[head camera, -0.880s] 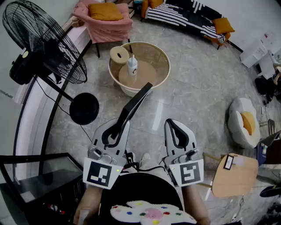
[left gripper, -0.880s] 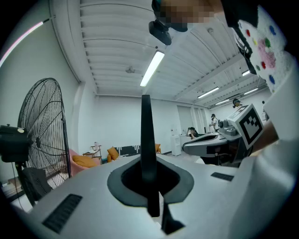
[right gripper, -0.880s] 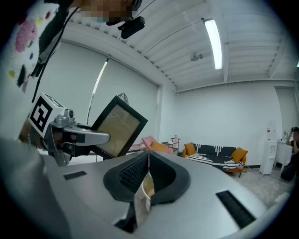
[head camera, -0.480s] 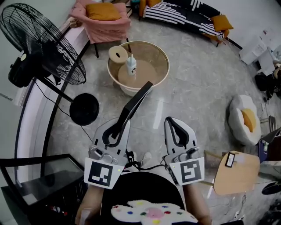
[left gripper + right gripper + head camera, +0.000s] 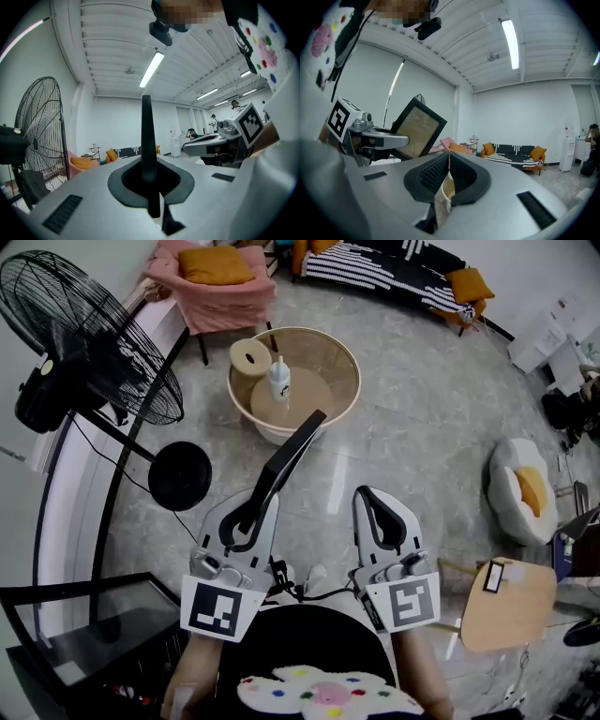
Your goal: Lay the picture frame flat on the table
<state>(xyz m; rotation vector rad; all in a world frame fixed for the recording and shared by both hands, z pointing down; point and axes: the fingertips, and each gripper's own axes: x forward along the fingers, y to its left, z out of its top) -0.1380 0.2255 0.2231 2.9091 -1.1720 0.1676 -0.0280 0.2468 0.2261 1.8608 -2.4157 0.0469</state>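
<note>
The picture frame [image 5: 286, 465] is pinched by its lower edge in the fingers of the left gripper [image 5: 251, 519]. It is held over the floor [image 5: 422, 427] just short of the near rim of the round bench [image 5: 272, 434], with its top tipped toward that bench. The right gripper [image 5: 379, 514] hangs on the same near side of the bench, fingers pressed together on nothing.

The frame looks stiff and light, dark-edged with a pale front that may be glass, so it probably wants a gentle set-down. A hold on the dark edge rather than the front seems safest. Gripped along one edge only, it could swing.

The bench has a raised rim to clear. A bottle [image 5: 279, 379] and a roll [image 5: 250, 356] take its far left part, while its near and right part looks open. A fan [image 5: 89, 343] stands left of the bench, well apart.
</note>
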